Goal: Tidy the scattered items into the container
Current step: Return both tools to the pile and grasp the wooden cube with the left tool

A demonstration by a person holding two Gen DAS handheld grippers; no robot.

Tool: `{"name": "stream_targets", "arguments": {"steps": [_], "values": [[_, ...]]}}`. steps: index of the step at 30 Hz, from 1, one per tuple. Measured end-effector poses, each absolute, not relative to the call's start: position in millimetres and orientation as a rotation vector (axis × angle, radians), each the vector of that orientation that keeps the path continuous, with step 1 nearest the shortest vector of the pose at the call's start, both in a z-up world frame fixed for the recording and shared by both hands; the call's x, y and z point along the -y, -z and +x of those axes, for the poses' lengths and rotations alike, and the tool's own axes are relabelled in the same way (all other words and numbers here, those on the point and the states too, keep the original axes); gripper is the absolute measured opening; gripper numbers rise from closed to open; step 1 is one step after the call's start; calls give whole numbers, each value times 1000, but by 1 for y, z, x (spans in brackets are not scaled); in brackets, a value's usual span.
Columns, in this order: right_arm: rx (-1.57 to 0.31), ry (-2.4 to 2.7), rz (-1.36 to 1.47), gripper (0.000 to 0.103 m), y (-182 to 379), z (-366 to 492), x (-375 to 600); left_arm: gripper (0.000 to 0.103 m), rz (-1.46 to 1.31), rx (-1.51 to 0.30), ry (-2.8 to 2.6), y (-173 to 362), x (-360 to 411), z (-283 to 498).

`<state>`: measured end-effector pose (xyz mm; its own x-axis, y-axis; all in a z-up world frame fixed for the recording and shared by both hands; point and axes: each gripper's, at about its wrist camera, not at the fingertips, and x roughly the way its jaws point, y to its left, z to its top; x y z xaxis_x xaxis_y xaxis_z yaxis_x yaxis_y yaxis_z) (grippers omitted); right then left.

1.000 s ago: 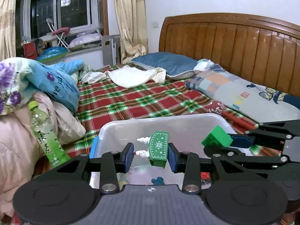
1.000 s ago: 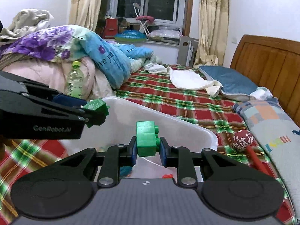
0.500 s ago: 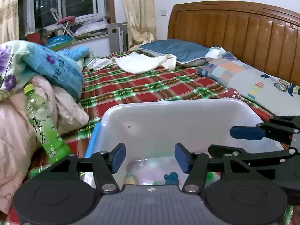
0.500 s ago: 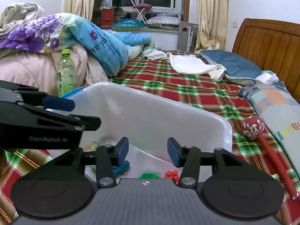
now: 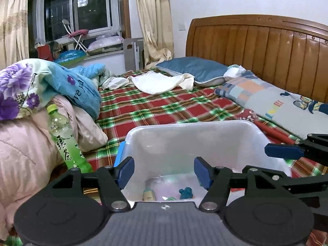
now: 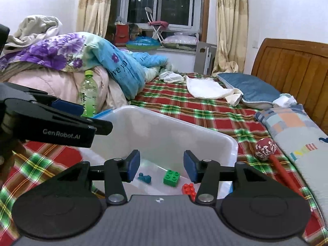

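A translucent white plastic container (image 5: 190,124) sits on the plaid bed, just in front of both grippers. My left gripper (image 5: 164,170) hovers over its near rim with nothing between the blue pads, and its jaws are opening. My right gripper (image 6: 162,167) is open and empty above the same container (image 6: 176,123). On the container floor lie a green brick (image 6: 171,177), a teal toy (image 6: 144,178) and a red piece (image 6: 188,189). The teal toy (image 5: 185,192) also shows in the left wrist view. Each gripper's fingers (image 5: 283,151) (image 6: 67,106) reach into the other's view.
A green drink bottle (image 5: 65,141) (image 6: 88,94) leans against piled quilts left of the container. A red stick with a patterned ball (image 6: 265,146) lies on the sheet to the right, beside a patchwork pillow (image 6: 297,131). A wooden headboard (image 5: 266,47) stands behind.
Both grippers opened. The green snowflake block left the left jaws and the green brick left the right jaws; the brick now lies in the container.
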<state>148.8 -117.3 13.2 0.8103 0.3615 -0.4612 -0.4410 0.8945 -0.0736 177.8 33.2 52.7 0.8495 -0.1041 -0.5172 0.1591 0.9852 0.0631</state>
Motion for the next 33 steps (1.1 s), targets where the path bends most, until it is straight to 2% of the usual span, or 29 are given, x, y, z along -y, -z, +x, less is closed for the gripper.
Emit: {"name": "stream_targets", "arguments": {"steps": [4,19,23,31,32,33], "values": [[-452,-432,-185,52,-11,123,126,74,98,-542,136,-47,-33,150],[-619,-419,-198,46,66,76,160,74,81,-735,223,59,-16,62],[-626,-428,-198,46,75,66,163,67,49,-753,219,80,-13,39],[-638,-440,-200,45,87,49,161,66,77,-743,227,89,-11,47],[-637,-436,-210,45,88,48,160,58,77,-750,239,90,-10,49],[-639,-430,-220,45,89,47,159,41,71,-769,251,91,-10,52]]}}
